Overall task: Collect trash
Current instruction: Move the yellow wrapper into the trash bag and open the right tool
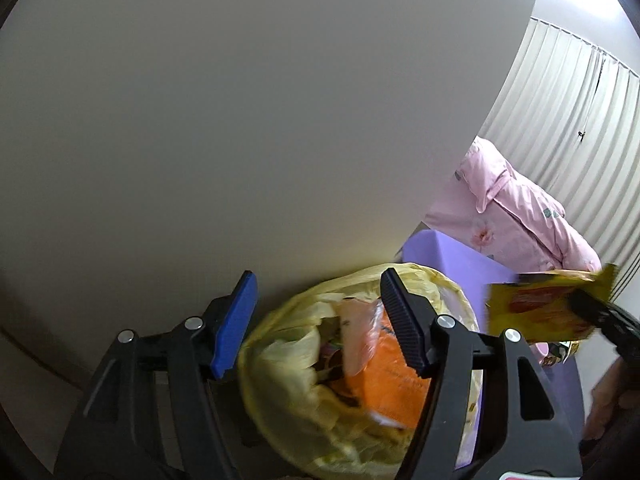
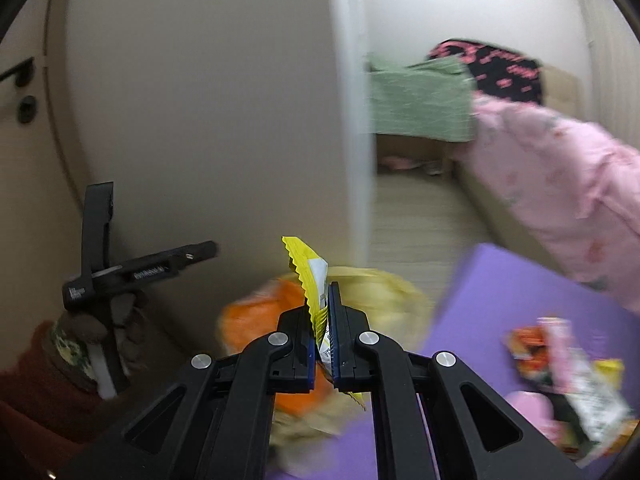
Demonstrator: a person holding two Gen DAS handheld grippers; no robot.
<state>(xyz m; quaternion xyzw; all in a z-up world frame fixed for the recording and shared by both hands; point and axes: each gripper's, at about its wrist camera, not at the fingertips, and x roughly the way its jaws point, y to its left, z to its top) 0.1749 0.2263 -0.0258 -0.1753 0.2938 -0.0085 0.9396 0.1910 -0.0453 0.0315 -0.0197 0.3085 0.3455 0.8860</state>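
Observation:
A yellow trash bag (image 1: 304, 368) stands open below my left gripper (image 1: 320, 320), with an orange wrapper (image 1: 384, 384) inside it. My left gripper is open and empty above the bag's mouth. My right gripper (image 2: 322, 320) is shut on a yellow snack wrapper (image 2: 308, 268) and holds it above the bag (image 2: 384, 288). In the left wrist view the right gripper (image 1: 600, 316) comes in from the right with that wrapper (image 1: 532, 308). More wrappers (image 2: 560, 368) lie on a purple mat (image 2: 512, 292).
A plain beige wall (image 1: 240, 120) stands just behind the bag. A bed with a pink quilt (image 2: 560, 176) and a green cloth (image 2: 420, 100) lies to the right. A curtain (image 1: 568, 112) hangs at the far right. A door handle (image 2: 18, 70) shows at the left.

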